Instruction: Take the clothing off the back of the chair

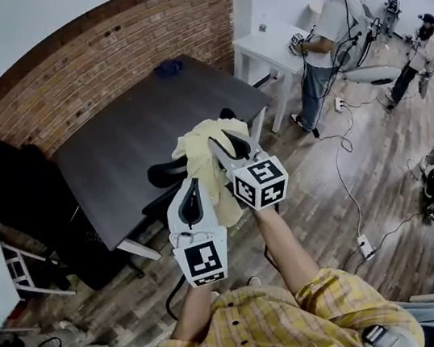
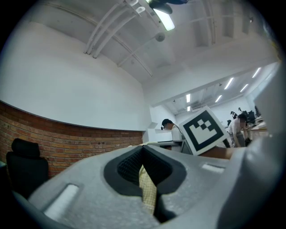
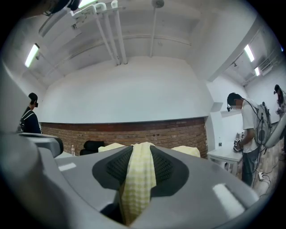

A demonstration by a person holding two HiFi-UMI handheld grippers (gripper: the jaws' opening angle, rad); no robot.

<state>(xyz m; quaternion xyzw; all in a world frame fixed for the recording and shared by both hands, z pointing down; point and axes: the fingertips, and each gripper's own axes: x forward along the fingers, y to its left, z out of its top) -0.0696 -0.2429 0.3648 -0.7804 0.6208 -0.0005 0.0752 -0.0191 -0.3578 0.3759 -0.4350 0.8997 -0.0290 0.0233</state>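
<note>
- Plaid shirt (image 1: 283, 330) of the rig's wearer is nearest the cam, on the near side of the dark table (image 1: 114, 144).
- L gripper (image 1: 190, 186): jaws pressed together on a thin fold of the yellow checked clothing (image 1: 197, 154). In the left gripper view I see the fabric nipped between the black pads and hanging down out of the gap.
- R gripper (image 1: 219, 147): also pinching the clothing, w/ a wider band of it lying over the top of the pads and down between them. It sits just right of the L gripper, both over the table's near edge.
- The clothing is bunched between the 2 grippers, hanging above the black chair (image 1: 166, 172), which is at the table's near edge. Can't tell if the cloth touches the backrest.
- White power strip (image 1: 366, 247) w/ cable lies on the wood floor (image 1: 381, 175), near-right of the table and well apart from it.
- Blue item (image 1: 168, 67) sits at the table's far end; too small to ID.
- 2nd black chair (image 1: 24, 191) stands left of the table, against the brick wall (image 1: 100, 56).
- White desk (image 1: 266, 46) stands beyond the table's far right corner, w/ a person (image 1: 325, 29) standing at it.
- 2nd person (image 1: 424, 52) is farther right of the table, bent fwd.
</note>
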